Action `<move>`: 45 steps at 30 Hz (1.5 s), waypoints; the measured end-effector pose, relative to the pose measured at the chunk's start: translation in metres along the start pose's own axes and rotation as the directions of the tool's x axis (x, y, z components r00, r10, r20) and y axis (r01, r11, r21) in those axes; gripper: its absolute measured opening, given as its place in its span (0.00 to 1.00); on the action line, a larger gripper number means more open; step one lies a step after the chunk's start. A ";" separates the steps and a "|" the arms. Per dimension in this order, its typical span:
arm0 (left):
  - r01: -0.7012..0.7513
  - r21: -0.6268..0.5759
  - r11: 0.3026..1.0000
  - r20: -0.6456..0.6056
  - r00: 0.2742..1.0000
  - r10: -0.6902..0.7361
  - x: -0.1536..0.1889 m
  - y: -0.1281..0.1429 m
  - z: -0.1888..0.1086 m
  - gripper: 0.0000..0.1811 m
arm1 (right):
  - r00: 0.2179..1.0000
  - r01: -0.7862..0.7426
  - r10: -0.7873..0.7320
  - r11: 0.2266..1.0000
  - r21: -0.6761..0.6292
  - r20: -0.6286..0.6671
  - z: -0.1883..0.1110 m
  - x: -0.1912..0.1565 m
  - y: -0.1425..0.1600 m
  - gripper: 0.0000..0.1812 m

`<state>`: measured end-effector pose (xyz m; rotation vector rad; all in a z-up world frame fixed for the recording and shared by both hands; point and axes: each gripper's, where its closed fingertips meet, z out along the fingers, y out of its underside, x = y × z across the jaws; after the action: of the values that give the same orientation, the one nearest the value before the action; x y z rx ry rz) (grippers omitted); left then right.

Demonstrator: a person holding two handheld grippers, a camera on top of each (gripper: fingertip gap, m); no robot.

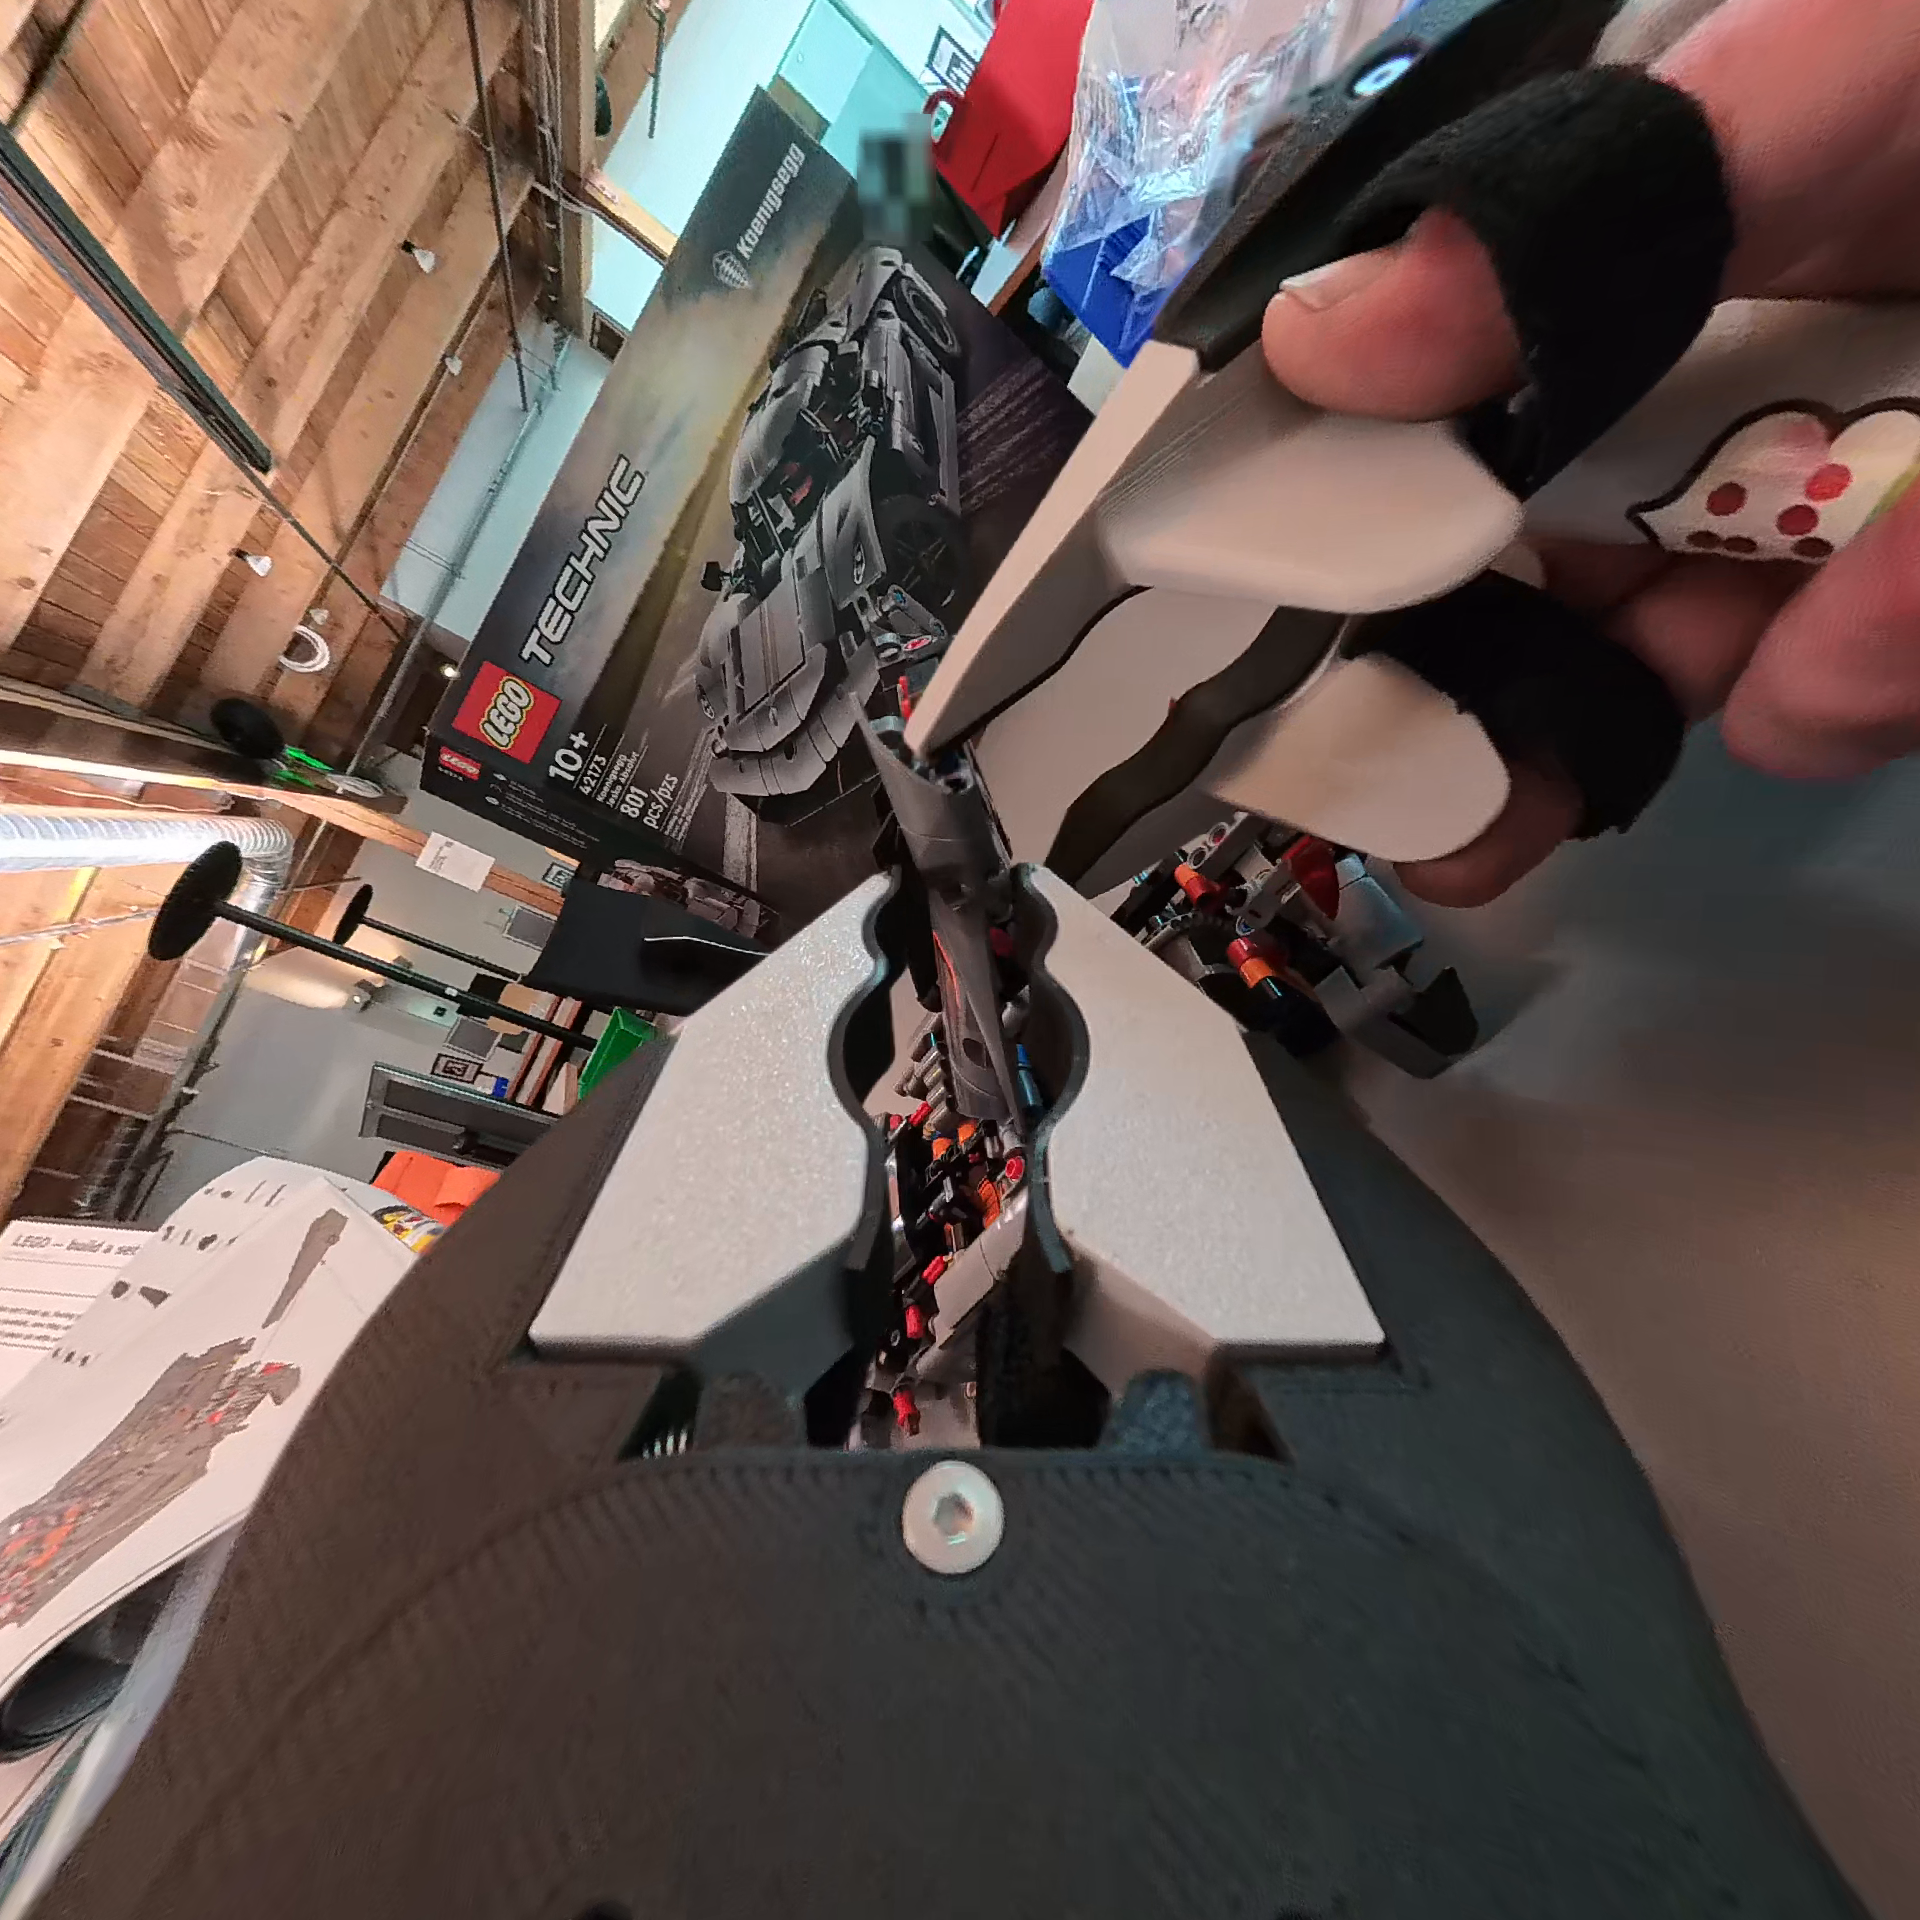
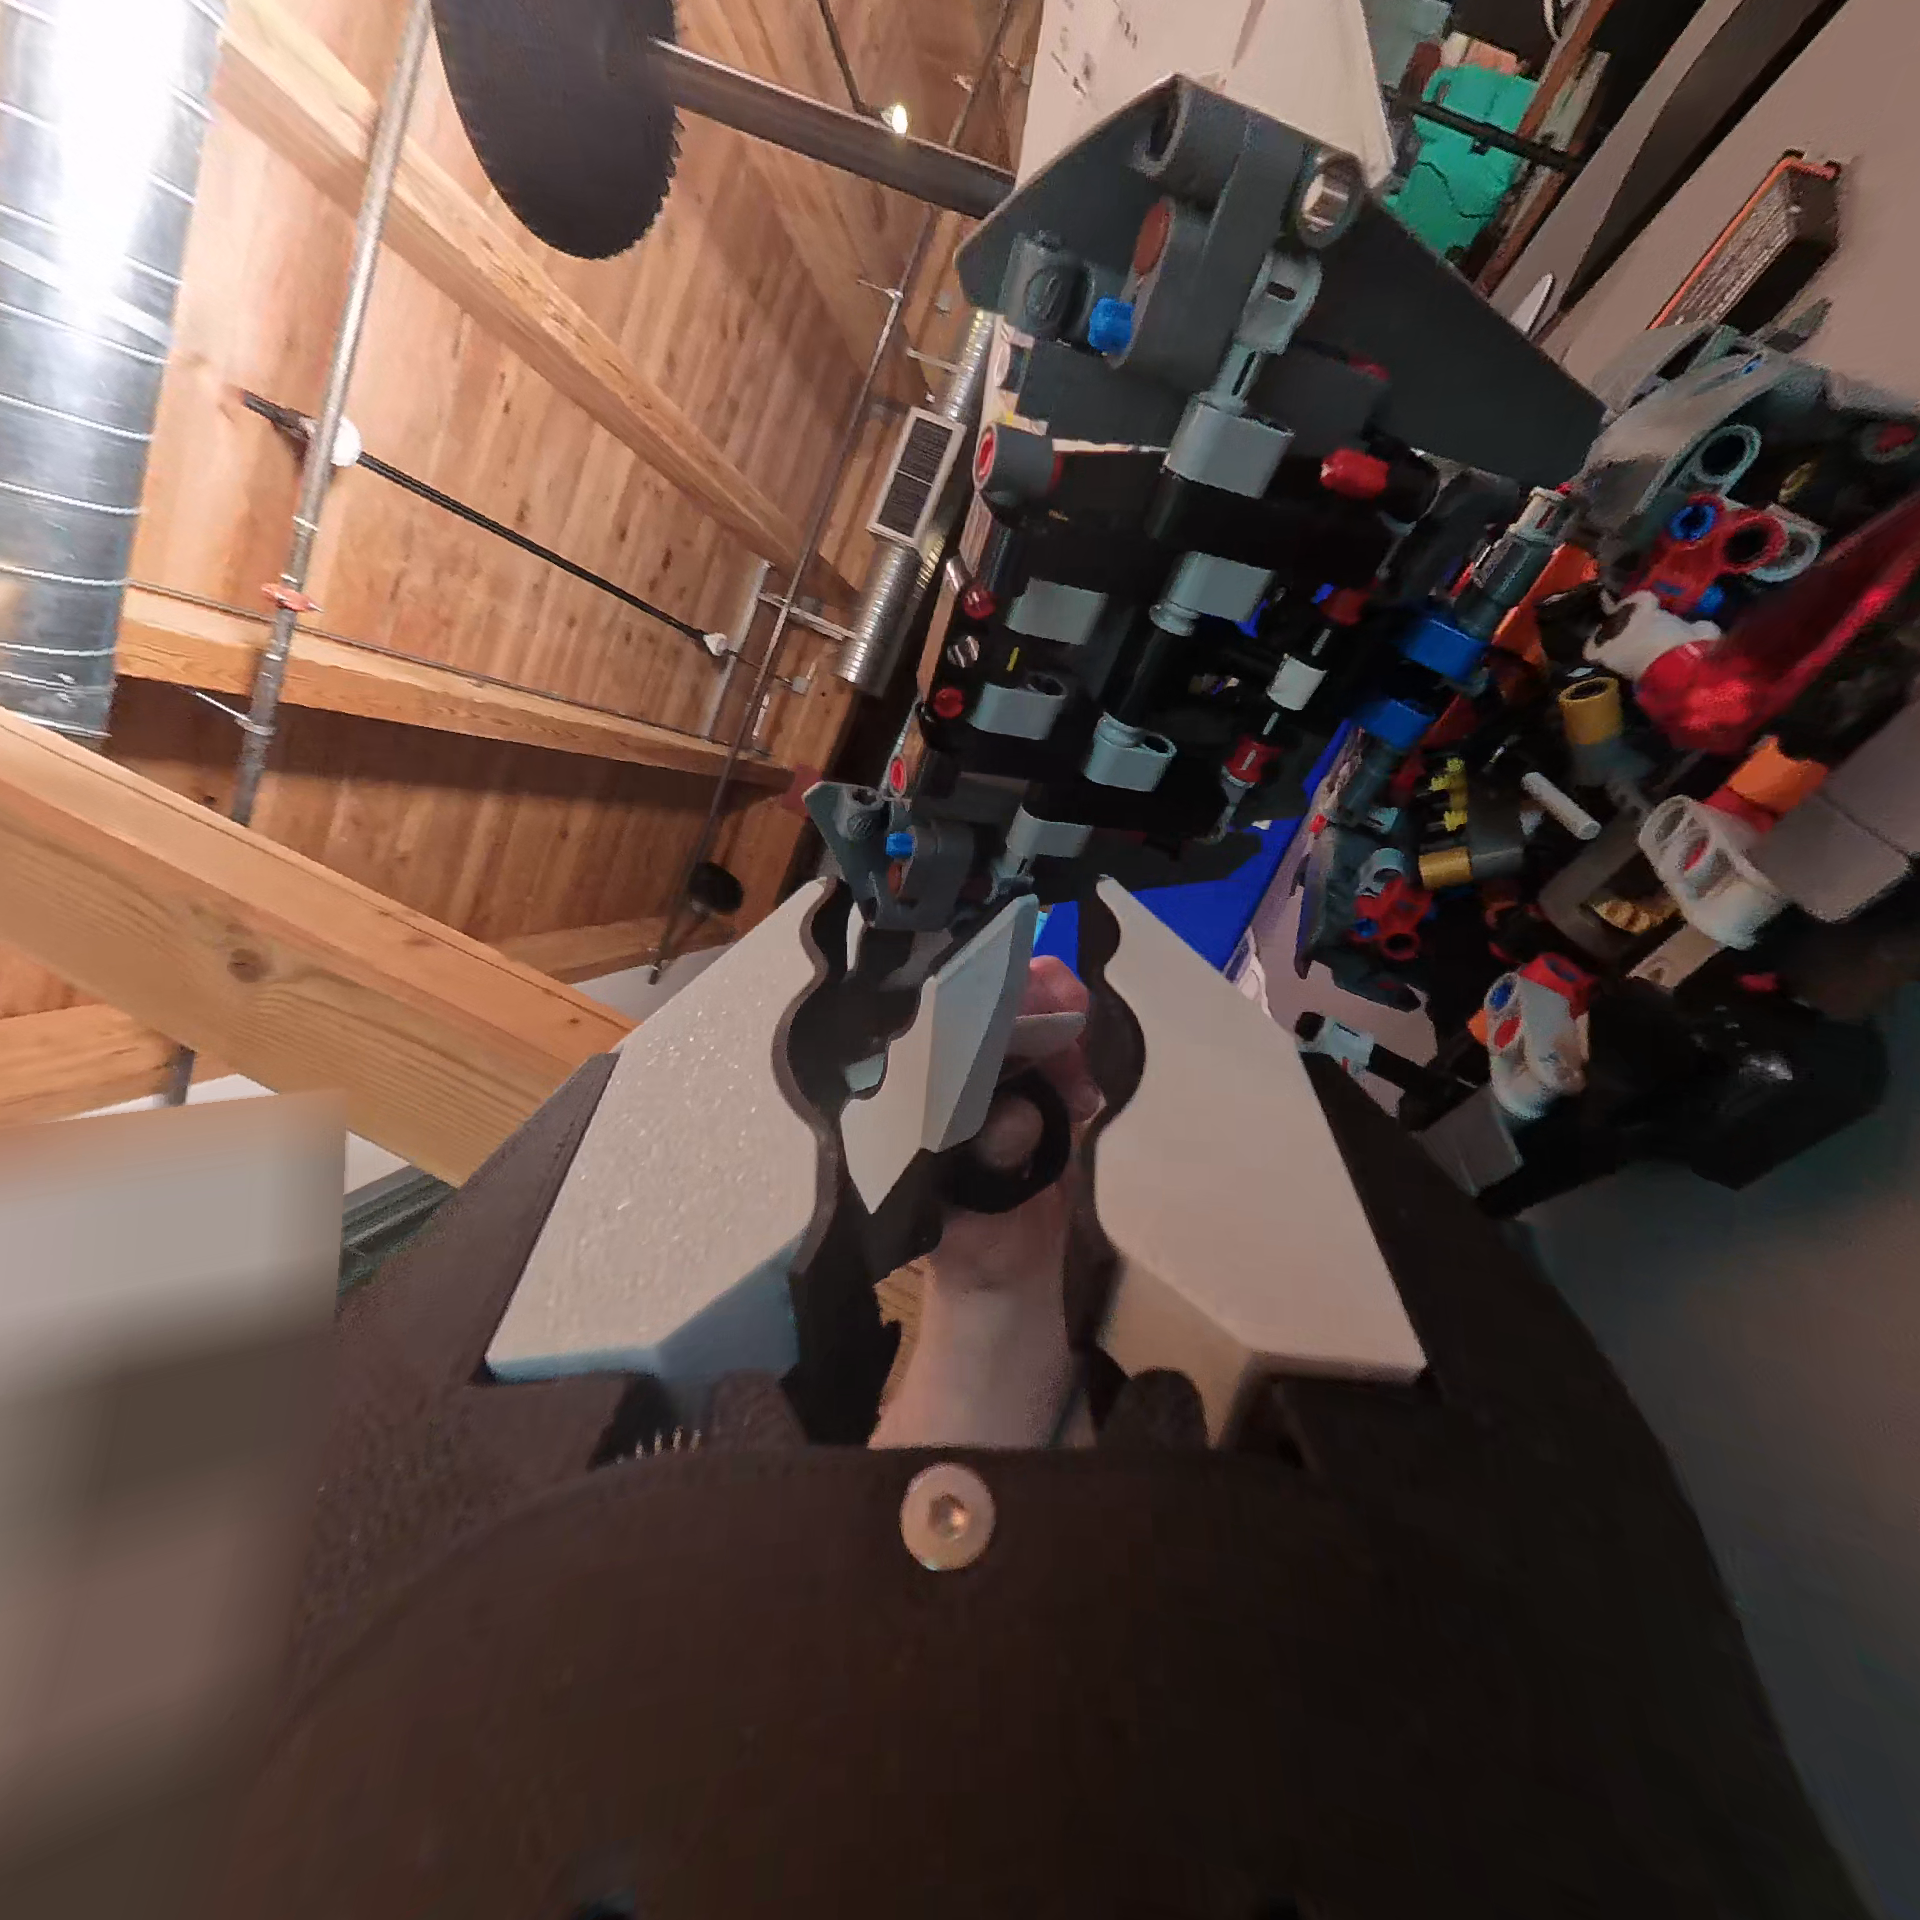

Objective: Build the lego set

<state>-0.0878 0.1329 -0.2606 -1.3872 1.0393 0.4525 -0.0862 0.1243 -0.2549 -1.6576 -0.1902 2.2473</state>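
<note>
Left wrist view: left gripper (image 1: pixel 961 894) pinches the dark grey finned plastic panel (image 1: pixel 951 852) of the part-built grey-and-black car assembly (image 1: pixel 956 1174); right gripper (image 1: pixel 940 743) meets it at 12 o'clock.

Right wrist view: right gripper (image 2: pixel 966 899), jaws spread, straddles the assembly's (image 2: pixel 1164 582) lower end — brace firmly, press squarely.

Pale grey fingers (image 1: pixel 727 1143), black ribbed housing (image 1: pixel 935 1714), silver screw (image 1: pixel 952 1513), seemingly black fingerless gloves (image 1: pixel 1558 260)
</note>
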 end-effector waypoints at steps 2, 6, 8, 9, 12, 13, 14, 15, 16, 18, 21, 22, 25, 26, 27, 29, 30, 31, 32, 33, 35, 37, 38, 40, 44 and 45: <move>0.007 0.002 1.000 -0.003 1.000 -0.007 0.000 0.000 0.000 0.08 | 0.999 -0.023 0.022 0.999 0.024 0.035 -0.002 -0.001 -0.002 0.22; 0.022 0.003 1.000 0.000 1.000 -0.022 -0.001 0.000 0.001 0.08 | 0.998 -0.031 0.029 0.998 0.049 0.047 0.001 -0.001 -0.004 0.17; 0.036 0.006 0.999 0.000 0.999 -0.036 -0.001 0.000 0.001 0.08 | 0.998 -0.038 0.035 0.997 0.062 0.050 0.002 0.000 -0.005 0.14; 0.040 0.008 0.999 -0.002 0.999 -0.040 -0.001 0.000 0.001 0.08 | 0.998 -0.042 0.038 0.997 0.072 0.058 0.001 -0.001 -0.005 0.14; 0.045 0.011 0.999 0.000 0.999 -0.045 -0.002 -0.001 0.001 0.08 | 0.996 -0.058 0.051 0.994 0.091 0.075 0.001 -0.001 -0.005 0.14; 0.047 0.009 0.999 0.003 0.999 -0.047 -0.002 0.000 0.001 0.08 | 0.996 -0.060 0.052 0.994 0.092 0.079 0.002 -0.002 -0.005 0.14; 0.053 0.011 0.999 0.005 0.999 -0.053 -0.003 0.000 0.000 0.08 | 0.995 -0.061 0.053 0.994 0.092 0.082 0.003 -0.002 -0.005 0.14; 0.059 0.010 0.998 0.004 0.998 -0.059 -0.004 0.001 0.000 0.08 | 0.995 -0.060 0.052 0.994 0.094 0.084 0.004 -0.002 -0.006 0.14; 0.061 0.010 0.998 0.006 0.998 -0.061 -0.005 0.001 0.000 0.08 | 0.995 -0.059 0.051 0.994 0.095 0.085 0.005 -0.002 -0.006 0.13; 0.067 0.011 0.998 0.008 0.998 -0.067 -0.006 0.002 -0.001 0.08 | 0.995 -0.060 0.051 0.994 0.094 0.091 0.006 -0.002 -0.005 0.13; 0.076 0.010 0.997 0.011 0.997 -0.076 -0.007 0.003 0.000 0.07 | 0.993 -0.069 0.060 0.993 0.092 0.099 0.008 -0.002 -0.006 0.13; 0.080 0.010 0.997 0.010 0.997 -0.080 -0.007 0.003 0.000 0.07 | 0.993 -0.075 0.066 0.993 0.092 0.103 0.008 -0.002 -0.006 0.13; 0.089 0.016 0.996 0.009 0.996 -0.089 -0.008 0.004 -0.001 0.08 | 0.992 -0.074 0.065 0.993 0.089 0.104 0.010 -0.002 -0.005 0.13; 0.090 0.018 0.996 0.009 0.996 -0.090 -0.008 0.003 -0.002 0.08 | 0.993 -0.073 0.063 0.993 0.089 0.105 0.010 -0.003 -0.005 0.13; 0.086 0.017 0.996 0.012 0.996 -0.086 -0.008 0.003 -0.002 0.08 | 0.993 -0.066 0.056 0.994 0.089 0.102 0.010 -0.003 -0.005 0.13; 0.082 0.017 0.996 0.012 0.997 -0.083 -0.008 0.003 -0.001 0.08 | 0.993 -0.061 0.053 0.994 0.086 0.101 0.010 -0.003 -0.005 0.12; 0.086 0.017 0.996 0.011 0.996 -0.086 -0.009 0.003 -0.001 0.08 | 0.994 -0.056 0.048 0.995 0.083 0.100 0.010 -0.003 -0.006 0.12; 0.089 0.016 0.996 0.011 0.996 -0.090 -0.008 0.003 -0.001 0.08 | 0.994 -0.054 0.045 0.995 0.083 0.098 0.010 -0.003 -0.006 0.12; 0.088 0.013 0.996 0.011 0.996 -0.088 -0.008 0.004 -0.001 0.08 | 0.994 -0.054 0.046 0.995 0.082 0.098 0.010 -0.003 -0.006 0.12; 0.082 0.010 0.997 0.011 0.997 -0.082 -0.008 0.004 -0.001 0.08 | 0.994 -0.051 0.043 0.995 0.082 0.096 0.010 -0.002 -0.006 0.12; 0.070 -0.004 0.998 0.014 0.997 -0.070 -0.006 0.007 0.000 0.08 | 0.995 -0.031 0.022 0.996 0.085 0.098 0.010 -0.004 -0.006 0.06; 0.057 -0.005 0.998 0.017 0.998 -0.056 -0.007 0.008 0.000 0.08 | 0.996 -0.026 0.018 0.996 0.088 0.089 0.010 -0.003 -0.006 0.06; 0.057 -0.002 0.998 0.018 0.998 -0.057 -0.007 0.008 0.000 0.08 | 0.996 -0.016 0.008 0.996 0.092 0.085 0.011 -0.003 -0.006 0.06; 0.046 -0.003 0.999 0.024 0.999 -0.046 -0.007 0.009 0.000 0.08 | 0.996 -0.012 0.003 0.995 0.101 0.088 0.011 -0.003 -0.007 0.06; 0.061 -0.001 0.998 0.040 0.997 -0.061 -0.011 0.006 0.000 0.07 | 0.996 -0.033 0.022 0.992 0.126 0.090 0.003 0.000 -0.011 0.18; 0.057 -0.002 0.998 0.037 0.998 -0.057 -0.011 0.006 0.000 0.07 | 0.995 -0.043 0.032 0.992 0.122 0.090 0.002 0.001 -0.011 0.19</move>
<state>-0.0983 0.1372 -0.2556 -1.4029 0.9667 0.4368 -0.0863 0.1347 -0.2518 -1.5121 -0.0398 2.3112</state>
